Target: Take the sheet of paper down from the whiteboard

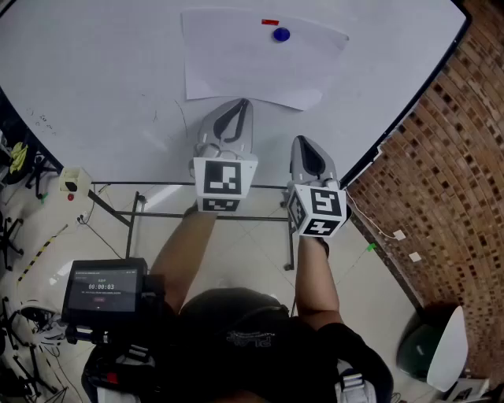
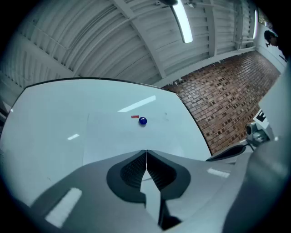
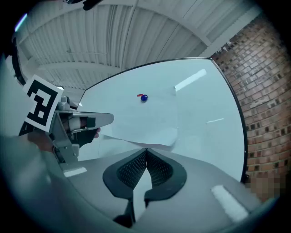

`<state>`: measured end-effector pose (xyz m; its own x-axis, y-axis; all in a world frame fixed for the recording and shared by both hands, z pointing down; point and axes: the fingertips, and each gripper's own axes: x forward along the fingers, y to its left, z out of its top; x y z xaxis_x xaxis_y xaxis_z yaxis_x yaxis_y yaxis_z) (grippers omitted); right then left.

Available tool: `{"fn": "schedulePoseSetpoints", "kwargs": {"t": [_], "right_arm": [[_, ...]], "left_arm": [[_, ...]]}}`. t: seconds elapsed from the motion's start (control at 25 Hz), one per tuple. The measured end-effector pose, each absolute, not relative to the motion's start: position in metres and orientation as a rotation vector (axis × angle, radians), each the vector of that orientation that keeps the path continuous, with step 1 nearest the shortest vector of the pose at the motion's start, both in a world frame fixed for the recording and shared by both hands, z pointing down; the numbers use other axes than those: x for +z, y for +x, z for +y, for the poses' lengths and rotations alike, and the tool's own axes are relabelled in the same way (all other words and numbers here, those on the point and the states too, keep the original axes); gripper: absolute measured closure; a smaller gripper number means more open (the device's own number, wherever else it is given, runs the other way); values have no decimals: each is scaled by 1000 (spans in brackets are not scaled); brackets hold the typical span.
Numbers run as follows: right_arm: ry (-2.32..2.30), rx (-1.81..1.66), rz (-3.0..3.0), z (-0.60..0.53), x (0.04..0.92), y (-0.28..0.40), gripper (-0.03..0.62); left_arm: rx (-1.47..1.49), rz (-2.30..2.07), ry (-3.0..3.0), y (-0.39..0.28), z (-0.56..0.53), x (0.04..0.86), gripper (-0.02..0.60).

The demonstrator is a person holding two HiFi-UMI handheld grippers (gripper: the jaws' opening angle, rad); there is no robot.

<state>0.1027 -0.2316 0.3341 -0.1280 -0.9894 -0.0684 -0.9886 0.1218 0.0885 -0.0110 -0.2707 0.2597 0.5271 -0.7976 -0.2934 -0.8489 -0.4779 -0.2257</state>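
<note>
1. The left claw (image 1: 242, 104) is pressed together, its tips meeting in a thin line in its own view (whether they touch the sheet I cannot tell).
2. The right claw (image 1: 304, 143) is also pressed together, pad against pad, and is held beside and a little lower than the left claw.
3. The sheet of paper (image 1: 252, 59) is on the whiteboard (image 1: 94, 86), straight ahead of and above both claws. Its lower edge lies just past the left claw's tips.
4. A blue magnet (image 1: 281, 35) pins the sheet near its top edge, well beyond the claw tips, with a small red tab (image 1: 270, 22) just beside it.
5. Seen from the right claw, the sheet's lower edge curls off the board just ahead of that claw's tips.
6. A brick wall (image 1: 441, 173) stands to the right of the right claw.
</note>
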Motion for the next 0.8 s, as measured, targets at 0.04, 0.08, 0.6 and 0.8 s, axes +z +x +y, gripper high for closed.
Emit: {"fn": "schedulePoseSetpoints", "kwargs": {"t": [0.04, 0.08, 0.6, 0.8], "right_arm": [[2050, -186, -2336, -234, 333, 101, 580], [2032, -197, -2327, -236, 331, 99, 579], [1981, -156, -2492, -272, 307, 141, 445], [1864, -77, -2648, -287, 297, 153, 423]], "left_arm": [[214, 1366, -2422, -11, -274, 256, 577], [218, 1368, -2415, -10, -277, 253, 577], [210, 1341, -2369, 13, -307, 196, 481], [226, 1393, -2304, 23, -312, 172, 463]]}}
